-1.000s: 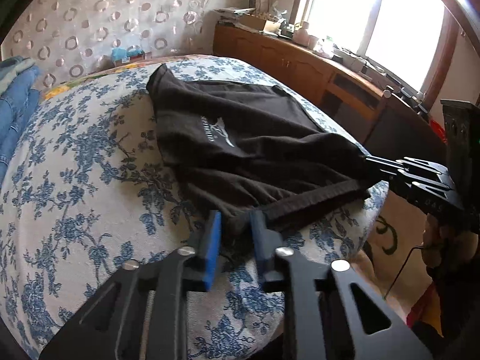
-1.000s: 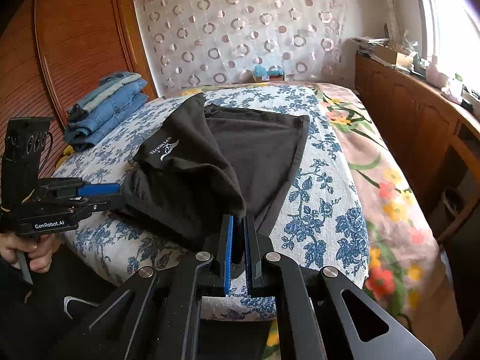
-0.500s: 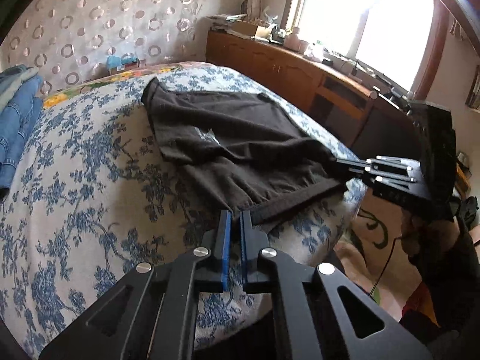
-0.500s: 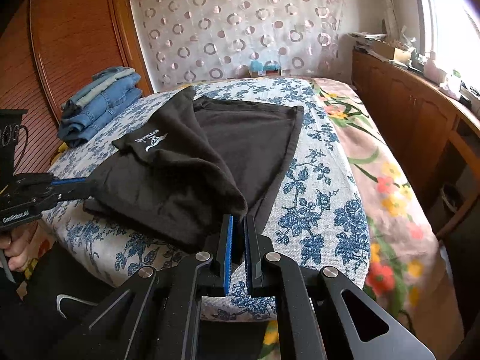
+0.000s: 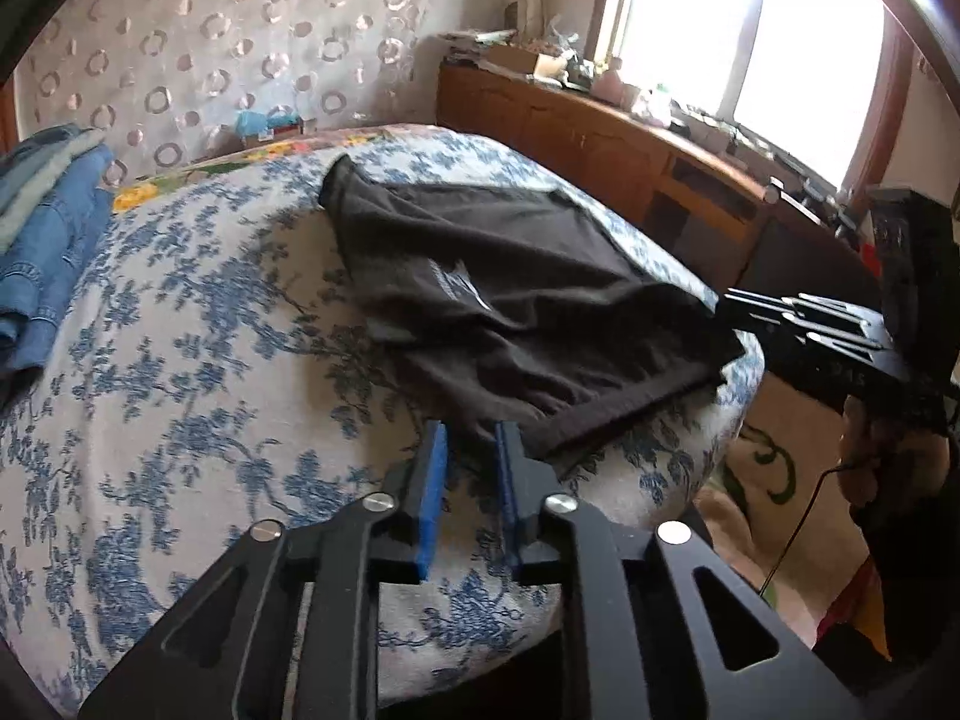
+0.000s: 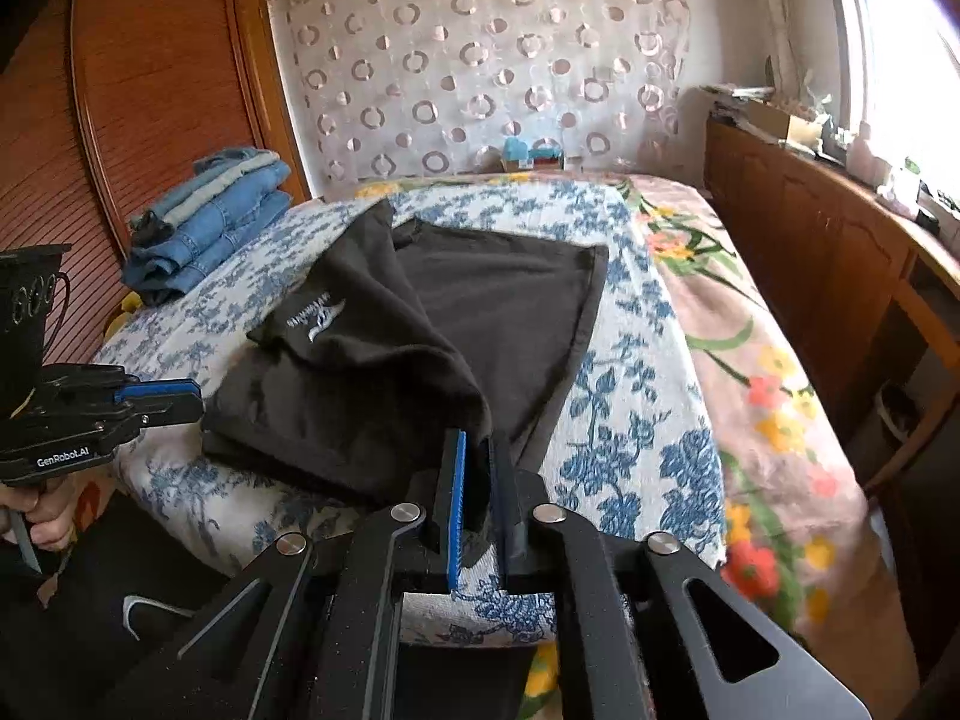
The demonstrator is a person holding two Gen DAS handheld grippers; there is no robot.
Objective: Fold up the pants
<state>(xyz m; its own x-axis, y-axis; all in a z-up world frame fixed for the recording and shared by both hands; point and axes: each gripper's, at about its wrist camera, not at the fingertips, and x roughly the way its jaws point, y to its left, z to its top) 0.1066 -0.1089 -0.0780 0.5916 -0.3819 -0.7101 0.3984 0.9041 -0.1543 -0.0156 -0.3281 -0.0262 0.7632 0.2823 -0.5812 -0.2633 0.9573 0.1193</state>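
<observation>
- Left gripper (image 5: 470, 435), at 6 o'clock in its own view, has just been opening: its blue pads (image 5: 433, 495) stand apart with a clear gap, the floral sheet showing between them, and the near corner of the black pants (image 5: 516, 300) lies just past the tips at 12 o'clock, not pinched
- Right gripper (image 6: 475, 447), at 6 o'clock in its view, has also been parting its jaws a little – a fold of the pants hangs in the narrow gap; whether the pads press on it I cannot tell
- The pants lie folded over on the bed (image 6: 630, 420), white logo up, near the foot edge
- Farther on at 10 o'clock – a stack of folded jeans (image 6: 210, 222)
- At 2 o'clock, a wooden cabinet (image 6: 810, 240) under the window
</observation>
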